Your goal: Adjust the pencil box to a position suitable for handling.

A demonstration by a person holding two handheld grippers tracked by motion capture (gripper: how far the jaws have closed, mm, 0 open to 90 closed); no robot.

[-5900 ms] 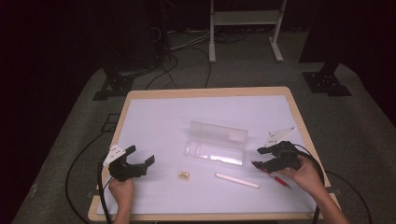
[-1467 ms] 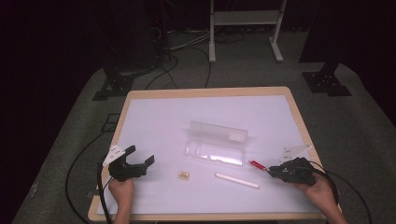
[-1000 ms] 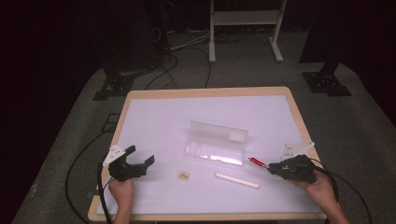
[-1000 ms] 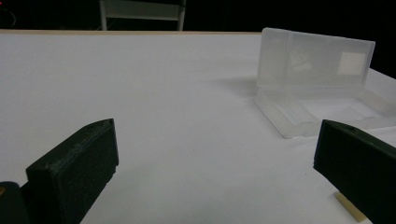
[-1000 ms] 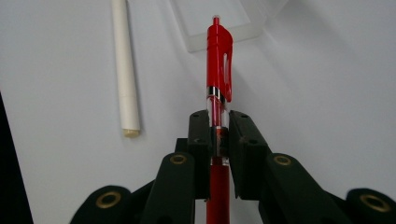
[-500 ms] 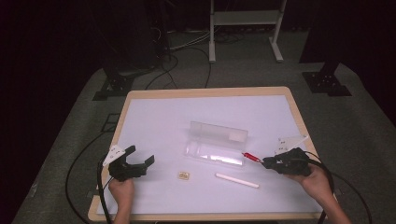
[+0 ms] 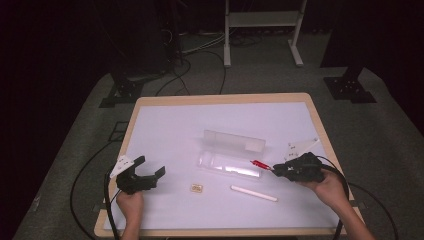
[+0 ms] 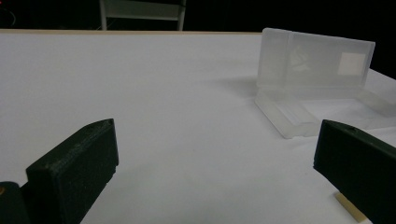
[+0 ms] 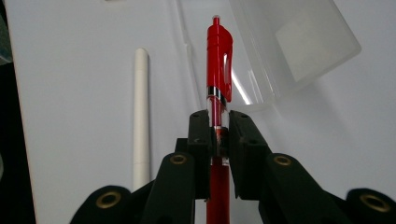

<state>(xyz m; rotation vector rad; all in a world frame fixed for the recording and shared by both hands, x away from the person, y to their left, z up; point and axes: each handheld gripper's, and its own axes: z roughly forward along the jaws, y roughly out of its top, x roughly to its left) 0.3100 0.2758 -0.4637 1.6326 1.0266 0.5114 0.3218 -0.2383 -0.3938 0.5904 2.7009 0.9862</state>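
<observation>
Right tool (image 7: 274, 170) clamped on one red pen (image 9: 218, 60); left tool (image 7: 150, 167) jaws apart.
White worktop (image 7: 175, 130), dark room: one clear case (image 7: 232, 152), one white stick (image 7: 253, 193), one small tag (image 7: 196, 188).

Red plastic pen (image 9: 218, 60) with clear barrel; black claw (image 9: 218, 135); white slender stick (image 9: 140, 116); frosted clear plastic case (image 7: 234, 152); white-topped, wood-edged table (image 7: 165, 125).

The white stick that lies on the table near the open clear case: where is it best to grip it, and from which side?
Probably at its middle, from straight above, jaws across its width. The white stick lies flat, long and thin, with bare table on both sides, apart from the clear case. The left gripper stands open and free.
</observation>
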